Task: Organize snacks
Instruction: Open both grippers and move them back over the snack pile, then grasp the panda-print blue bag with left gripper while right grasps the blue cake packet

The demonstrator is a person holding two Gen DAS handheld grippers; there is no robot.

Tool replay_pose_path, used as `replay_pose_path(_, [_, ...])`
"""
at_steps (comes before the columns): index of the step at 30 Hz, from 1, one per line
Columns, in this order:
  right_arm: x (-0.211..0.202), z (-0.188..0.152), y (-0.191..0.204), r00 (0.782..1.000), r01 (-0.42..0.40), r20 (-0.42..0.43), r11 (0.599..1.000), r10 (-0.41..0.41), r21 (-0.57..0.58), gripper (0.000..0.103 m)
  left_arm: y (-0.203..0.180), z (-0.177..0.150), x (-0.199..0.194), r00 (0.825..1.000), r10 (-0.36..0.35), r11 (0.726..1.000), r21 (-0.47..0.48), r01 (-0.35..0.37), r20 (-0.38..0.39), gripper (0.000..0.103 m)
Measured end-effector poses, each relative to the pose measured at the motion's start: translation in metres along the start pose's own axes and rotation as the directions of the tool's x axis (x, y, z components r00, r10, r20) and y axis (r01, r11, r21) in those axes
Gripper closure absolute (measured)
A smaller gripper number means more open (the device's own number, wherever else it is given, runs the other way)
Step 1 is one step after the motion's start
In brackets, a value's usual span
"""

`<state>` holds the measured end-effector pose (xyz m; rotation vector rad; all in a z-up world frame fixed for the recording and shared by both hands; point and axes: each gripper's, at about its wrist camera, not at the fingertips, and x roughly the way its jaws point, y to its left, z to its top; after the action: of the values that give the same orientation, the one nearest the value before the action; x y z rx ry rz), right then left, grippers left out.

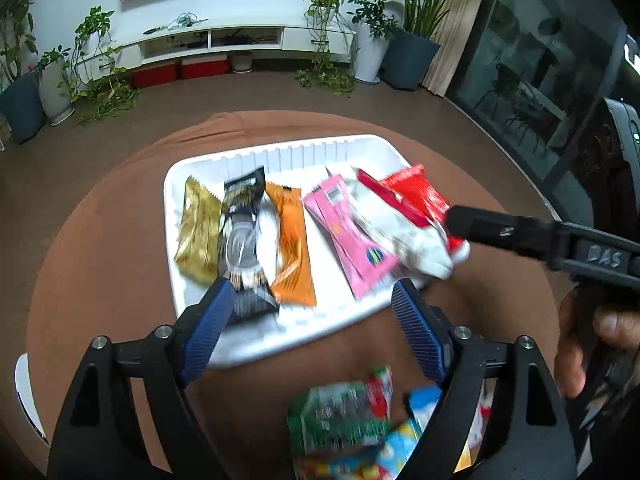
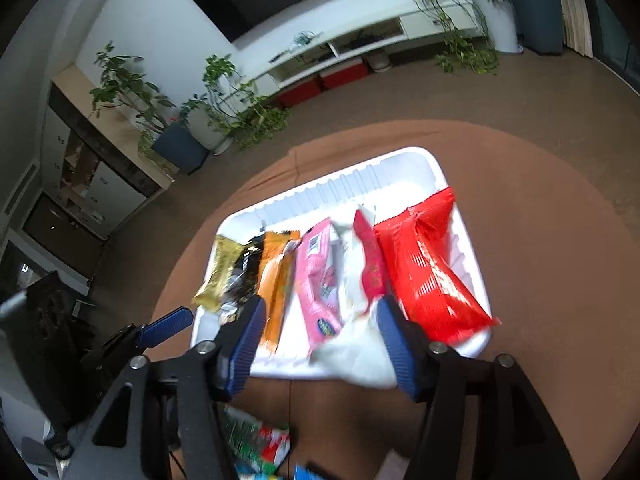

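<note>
1. Right claw (image 2: pixel 316 344): jaws spread wide, holding nothing, poised over the near edge of the tray (image 2: pixel 472 276), above the white packet (image 2: pixel 356 344).
2. Left claw (image 1: pixel 310 312): likewise agape and empty, at the tray's near rim.
3. Tray contents, in a row: gold bar (image 1: pixel 198 236), black packet (image 1: pixel 244 236), orange bar (image 1: pixel 292 248), pink packet (image 1: pixel 348 232), white packet, red packet (image 2: pixel 432 272).
4. Loose snacks (image 1: pixel 340 416): on the brown cloth (image 1: pixel 100 260), nearer than the tray.
5. Handling note: likely best to straighten the white packet parallel to its neighbours, then fetch a loose one.
</note>
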<state>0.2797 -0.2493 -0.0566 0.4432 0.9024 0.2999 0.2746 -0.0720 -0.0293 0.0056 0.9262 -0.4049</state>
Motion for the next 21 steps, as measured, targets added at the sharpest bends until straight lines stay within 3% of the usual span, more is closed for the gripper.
replay_pose_path(3, [-0.031,-0.022,0.0,0.999,0.004,0.032,1.0,-0.003,-0.031,0.023,-0.002,-0.023,-0.023,1.0,-0.018,1.0,-0.003,0.018,0.005,0.014])
replay_pose_path(8, [-0.068,-0.067,-0.009,0.997,0.036,0.069,0.998,-0.033,-0.042,0.019,0.0,-0.072,-0.053,0.999,-0.044,0.998,-0.048,0.045,0.011,0.014])
replay_pose_path(14, [-0.078,-0.136,-0.011,1.0,0.025,-0.006,0.999,-0.025,-0.02,0.019,-0.008,-0.137,-0.067,0.998,-0.054,0.998,-0.02,0.054,-0.015,0.014])
replay_pose_path(19, [-0.066,-0.168,0.012,0.995,-0.033,-0.093,0.999,0.031,-0.025,0.028,-0.021,-0.161,-0.082,0.996,-0.089,0.992,0.094,0.09,-0.013,0.014])
replay_pose_path(21, [-0.06,-0.172,0.023,0.993,-0.036,-0.114,0.998,0.03,-0.054,0.038,-0.032,-0.166,-0.088,0.997,-0.081,0.981,0.176,0.082,-0.012,0.014])
